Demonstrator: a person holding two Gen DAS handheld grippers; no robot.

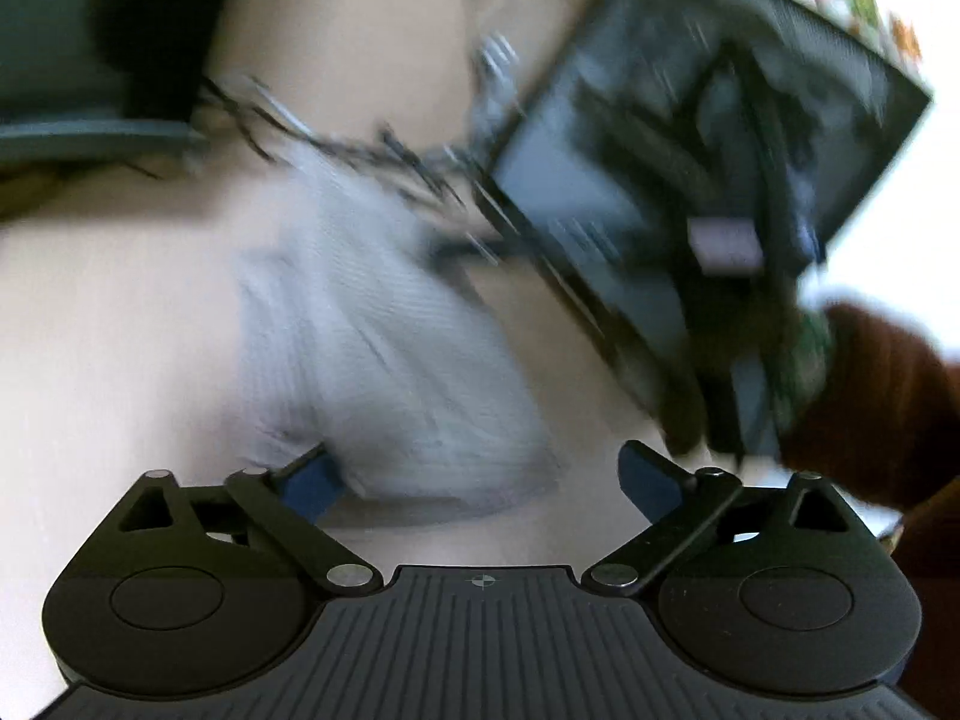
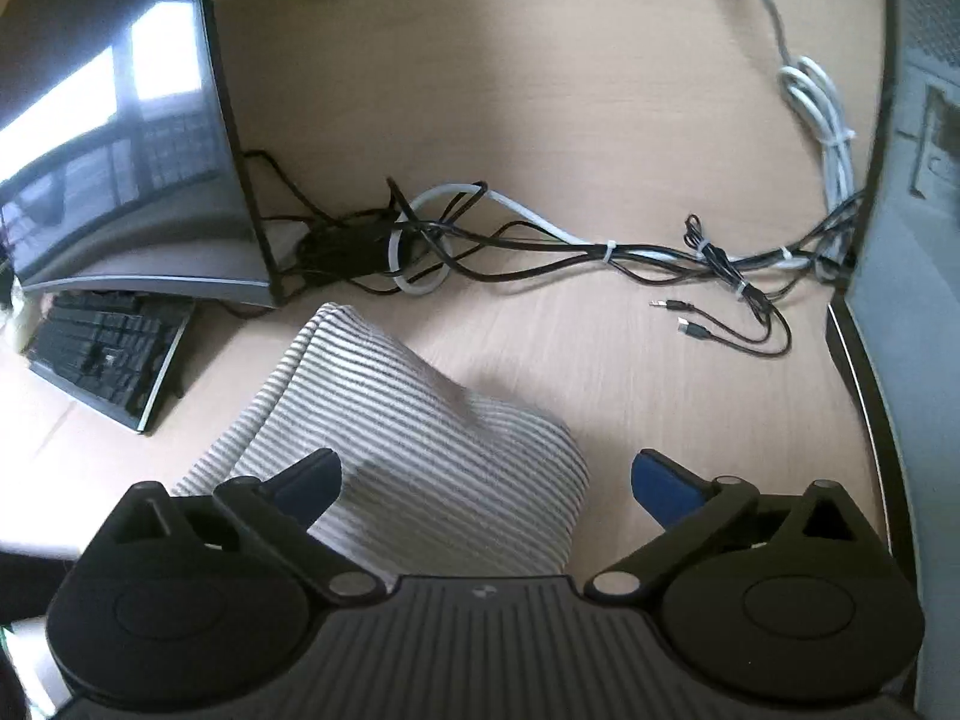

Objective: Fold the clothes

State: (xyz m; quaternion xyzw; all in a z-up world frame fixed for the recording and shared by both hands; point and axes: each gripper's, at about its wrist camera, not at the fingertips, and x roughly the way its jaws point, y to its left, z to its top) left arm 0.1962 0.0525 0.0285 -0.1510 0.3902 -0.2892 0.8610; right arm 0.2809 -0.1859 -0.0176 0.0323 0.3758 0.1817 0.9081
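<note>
A grey-and-white striped garment (image 2: 414, 450) lies folded in a thick bundle on the light wooden desk (image 2: 600, 120). My right gripper (image 2: 486, 480) is open just above its near end, the blue fingertips (image 2: 660, 483) spread to either side, holding nothing. In the blurred left wrist view the same garment (image 1: 390, 360) lies in front of my left gripper (image 1: 480, 474), which is open and empty, its left fingertip (image 1: 312, 480) at the cloth's near edge.
A curved monitor (image 2: 132, 180) and a black keyboard (image 2: 108, 354) stand left of the garment. A tangle of black and white cables (image 2: 540, 246) runs across the desk behind it. A grey computer case (image 2: 918, 240) stands at the right. The monitor (image 1: 690, 210) shows blurred in the left view.
</note>
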